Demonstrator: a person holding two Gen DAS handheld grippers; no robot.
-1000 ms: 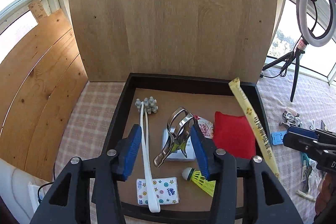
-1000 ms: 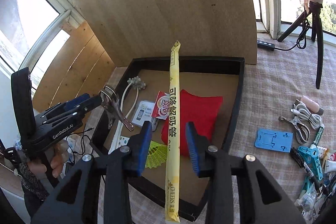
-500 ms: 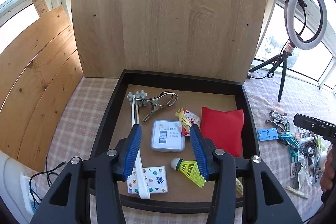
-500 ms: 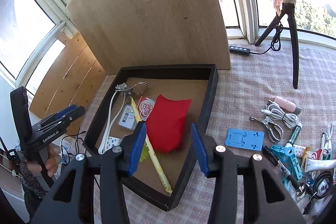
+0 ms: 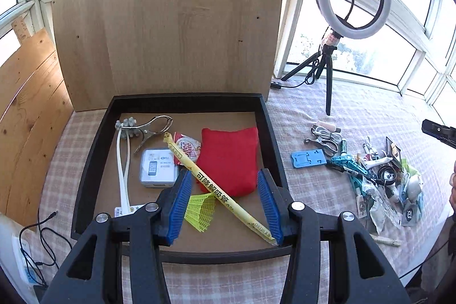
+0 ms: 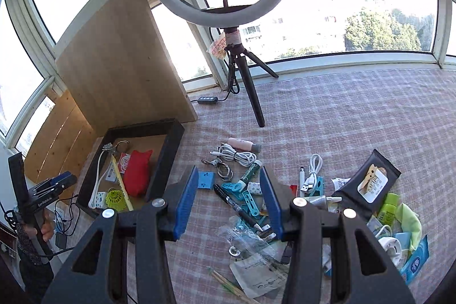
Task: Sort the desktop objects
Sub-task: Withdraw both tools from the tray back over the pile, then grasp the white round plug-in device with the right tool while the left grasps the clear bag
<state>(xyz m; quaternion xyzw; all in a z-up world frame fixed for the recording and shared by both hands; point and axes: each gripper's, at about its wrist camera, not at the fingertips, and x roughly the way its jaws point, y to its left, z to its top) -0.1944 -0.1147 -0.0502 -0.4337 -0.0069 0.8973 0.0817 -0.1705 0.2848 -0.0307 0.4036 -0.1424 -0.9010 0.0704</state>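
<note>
Clutter dominated my right wrist view: a black pen [image 6: 238,205], a white cable [image 6: 238,154] and a black wipes pack [image 6: 370,184] lay on the checked cloth [image 6: 356,118] under my right gripper [image 6: 232,204], whose tongs stood apart, holding nothing. My left wrist view looked into the black tray [image 5: 268,127] instead, my left gripper [image 5: 225,204] hovering over it, tongs apart and empty. A second ago the right gripper was carrying the yellow straw pack [image 5: 219,190] and the left the metal clip [image 5: 151,130]; both now lay in the tray, beside the red pouch [image 5: 230,158], the tissue box [image 5: 156,167] and the yellow shuttlecock [image 5: 201,207].
</note>
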